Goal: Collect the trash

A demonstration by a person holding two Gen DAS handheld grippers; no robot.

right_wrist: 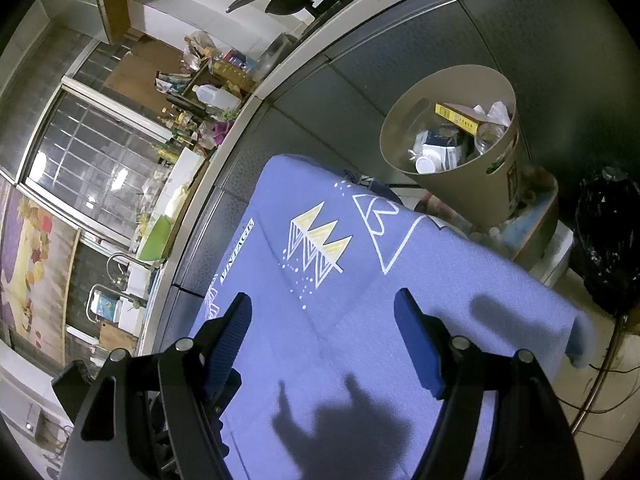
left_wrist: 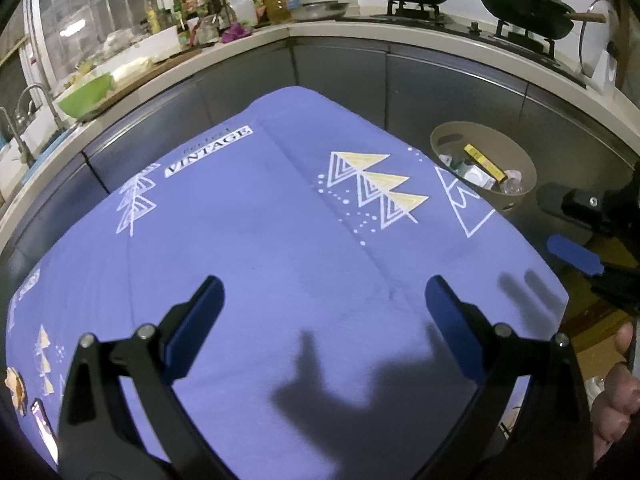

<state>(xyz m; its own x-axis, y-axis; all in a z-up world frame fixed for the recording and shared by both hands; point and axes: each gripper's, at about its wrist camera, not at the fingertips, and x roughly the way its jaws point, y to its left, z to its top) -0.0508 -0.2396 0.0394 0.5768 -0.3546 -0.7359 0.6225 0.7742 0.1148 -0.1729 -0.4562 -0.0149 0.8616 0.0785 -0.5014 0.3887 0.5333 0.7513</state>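
A beige trash bin [left_wrist: 516,196] stands past the far right corner of the table, beside the grey cabinets. It holds a yellow box [left_wrist: 482,162], white cartons and a clear bottle. It also shows in the right wrist view [right_wrist: 472,196], with the yellow box [right_wrist: 456,118] on top. My left gripper [left_wrist: 324,300] is open and empty above the purple tablecloth [left_wrist: 260,240]. My right gripper [right_wrist: 322,314] is open and empty above the same cloth [right_wrist: 360,280]. The right gripper's blue finger [left_wrist: 574,254] shows at the right edge of the left wrist view.
A phone [left_wrist: 42,426] and a yellow item [left_wrist: 14,390] lie at the table's left edge. The counter [left_wrist: 280,30] behind holds bottles, a green bowl [left_wrist: 86,94] and woks on a stove [left_wrist: 524,8]. A black bag [right_wrist: 608,240] sits right of the bin.
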